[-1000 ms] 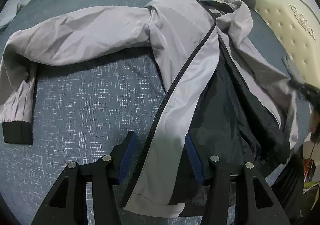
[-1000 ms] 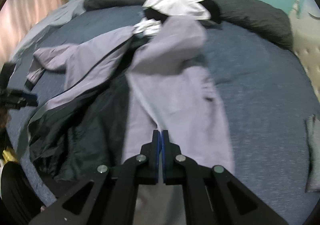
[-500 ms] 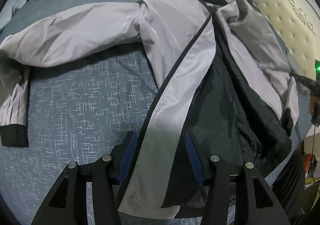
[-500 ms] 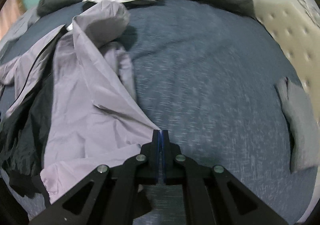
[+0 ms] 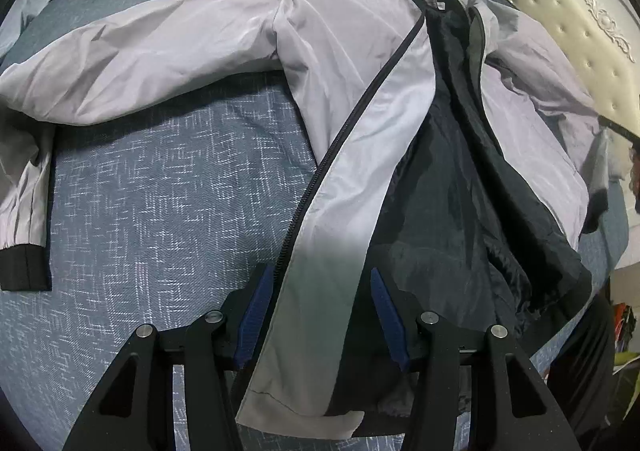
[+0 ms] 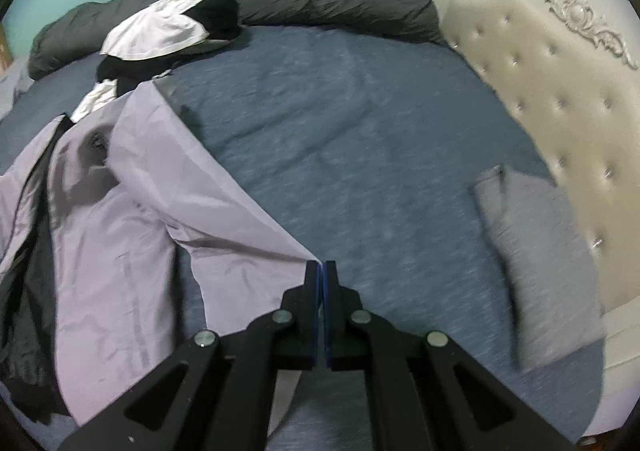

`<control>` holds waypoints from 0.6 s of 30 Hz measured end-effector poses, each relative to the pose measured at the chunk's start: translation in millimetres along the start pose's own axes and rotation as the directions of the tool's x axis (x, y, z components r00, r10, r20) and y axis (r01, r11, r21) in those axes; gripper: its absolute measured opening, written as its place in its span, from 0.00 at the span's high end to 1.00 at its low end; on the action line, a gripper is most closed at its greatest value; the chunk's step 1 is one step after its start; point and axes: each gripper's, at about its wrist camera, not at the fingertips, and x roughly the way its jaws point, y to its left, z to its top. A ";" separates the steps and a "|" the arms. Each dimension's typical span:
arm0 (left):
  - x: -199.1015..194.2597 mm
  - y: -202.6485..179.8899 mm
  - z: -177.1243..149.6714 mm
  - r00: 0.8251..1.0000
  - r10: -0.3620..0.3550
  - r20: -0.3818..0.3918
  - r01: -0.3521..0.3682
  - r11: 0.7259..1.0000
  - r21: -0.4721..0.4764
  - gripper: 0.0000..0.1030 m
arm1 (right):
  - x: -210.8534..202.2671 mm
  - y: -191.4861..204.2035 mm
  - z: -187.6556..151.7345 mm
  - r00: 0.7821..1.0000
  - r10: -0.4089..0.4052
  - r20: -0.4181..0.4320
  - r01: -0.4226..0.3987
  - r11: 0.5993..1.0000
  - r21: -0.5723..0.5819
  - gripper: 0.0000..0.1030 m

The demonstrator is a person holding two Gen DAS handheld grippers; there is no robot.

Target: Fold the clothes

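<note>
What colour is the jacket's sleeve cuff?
Black, on the cuff ending the light grey sleeve; clearest in the left wrist view.

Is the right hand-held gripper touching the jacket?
Touching. The right wrist view shows the right hand-held gripper shut on the jacket sleeve, fabric pulled taut to its tips.

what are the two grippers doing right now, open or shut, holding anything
left gripper: open, jaws either side of the jacket's front hem, not pinching it.
right gripper: shut on the jacket's sleeve.
</note>
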 end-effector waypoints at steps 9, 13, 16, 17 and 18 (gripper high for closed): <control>0.1 8.8 -3.4 1.000 0.028 0.002 -0.028 1.000 -0.013 0.46 | 27.7 -51.6 32.5 0.990 -0.140 -0.027 0.140 0.990 0.015 0.99; 1.4 14.3 -0.6 0.999 0.048 -0.010 -0.048 0.999 -0.013 0.47 | 45.0 -65.2 35.4 0.977 -0.204 -0.059 0.205 0.979 0.012 0.99; 1.7 17.3 0.6 0.999 0.049 -0.009 -0.049 0.998 -0.026 0.46 | 46.9 -66.1 29.6 0.970 -0.235 -0.055 0.236 0.972 0.004 0.98; 1.4 17.7 0.9 0.999 0.047 -0.008 -0.047 0.998 -0.030 0.46 | 43.3 -66.9 27.9 0.973 -0.226 -0.043 0.227 0.974 0.016 0.95; 0.9 17.6 1.2 0.999 0.045 -0.006 -0.045 0.998 -0.031 0.46 | 37.3 -68.6 26.7 0.979 -0.201 -0.021 0.202 0.979 0.040 0.95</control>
